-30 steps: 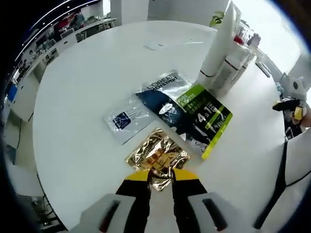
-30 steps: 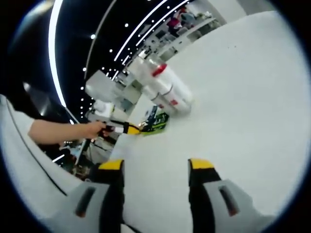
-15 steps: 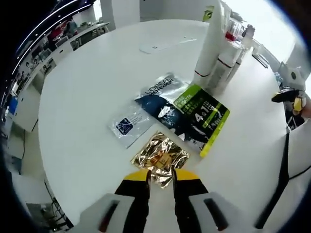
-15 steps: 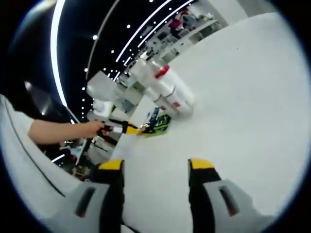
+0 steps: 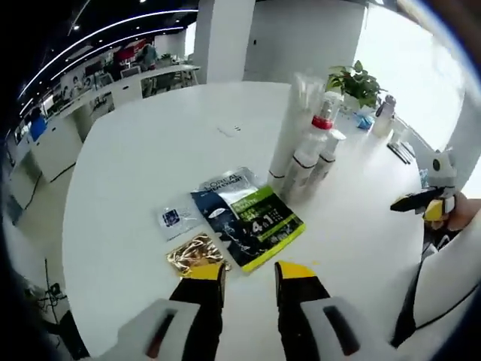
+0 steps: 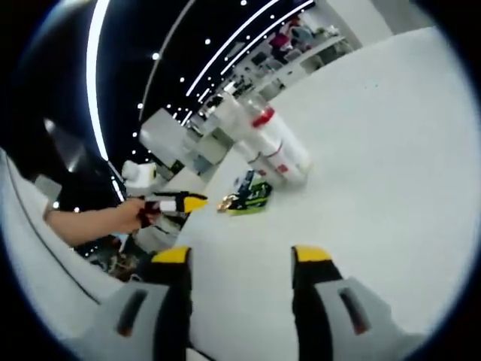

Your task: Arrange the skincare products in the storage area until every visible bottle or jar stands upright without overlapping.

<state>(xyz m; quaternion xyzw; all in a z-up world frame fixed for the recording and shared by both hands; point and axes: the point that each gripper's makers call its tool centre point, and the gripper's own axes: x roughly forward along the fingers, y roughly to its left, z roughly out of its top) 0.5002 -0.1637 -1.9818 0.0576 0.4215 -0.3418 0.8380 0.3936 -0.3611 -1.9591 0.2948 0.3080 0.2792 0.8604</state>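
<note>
Bottles (image 5: 304, 147) grouped upright mid-bench, sachets flat beside them.
Left gripper (image 5: 248, 274) hovers w/ jaws parted, gripping nothing, just above gold sachet (image 5: 197, 254); dark-green packet (image 5: 248, 218) and small clear sachet (image 5: 176, 218) lie near it, edges look overlapping. Right gripper (image 6: 240, 259) jaws spread, empty, over bare bench, well apart from the products. Judged step: btwn moves, picking next item. Next move prob needs a flat pinch on a thin sachet edge, w/o nudging bottles. Bench (image 5: 150, 143) is round, white, glossy. Room: open office, desks, ceiling light strips, potted plant (image 5: 355, 81), bright window.
</note>
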